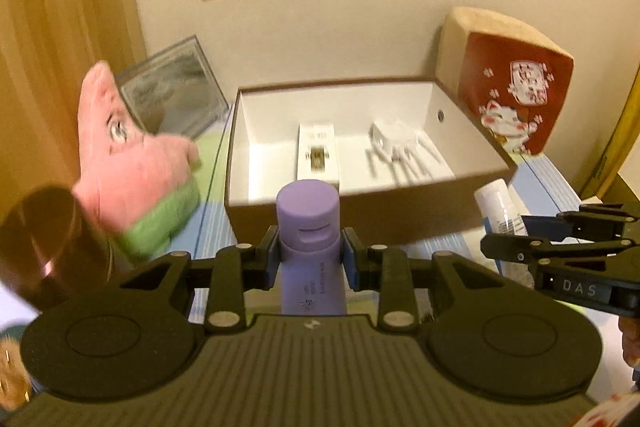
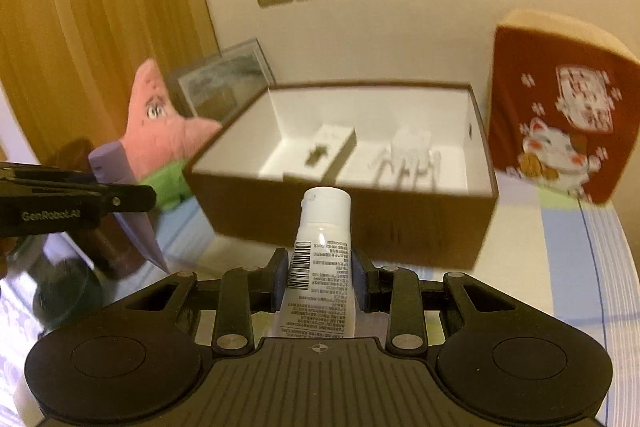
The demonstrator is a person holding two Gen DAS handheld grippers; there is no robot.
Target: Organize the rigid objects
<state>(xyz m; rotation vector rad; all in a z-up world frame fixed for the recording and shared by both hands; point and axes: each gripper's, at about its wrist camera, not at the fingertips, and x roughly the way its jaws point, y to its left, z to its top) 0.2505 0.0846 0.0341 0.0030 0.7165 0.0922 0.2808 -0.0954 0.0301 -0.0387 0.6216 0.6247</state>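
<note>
left gripper (image 1: 308, 259) clamped on a purple bottle (image 1: 308, 227), pads pressing its sides just under the cap, cap pointing toward the box. right gripper (image 2: 320, 279) clamped on a white tube (image 2: 322, 255) with barcode and fine print, white cap forward. both things are off the surface and carried, each just short of the near wall of the open cardboard box (image 1: 400, 211).

box interior is white. two things already lie on its floor: a small white carton (image 1: 318, 155) near the middle and a white plug adapter (image 1: 394, 143) with prongs to its right, apart from each other. plenty of bare floor around them.

judged progress: partway. two items in, two more in hand and not yet over the rim. a dark cylindrical container (image 1: 48, 247) stands at the left edge of the surface, outside the box; it may count as rigid and remain to be sorted.

soft things sit outside: pink star plush (image 1: 132, 155) left of the box, red lucky-cat cushion (image 1: 516, 83) at its right, framed picture (image 1: 172, 91) leaning on the wall behind.
</note>
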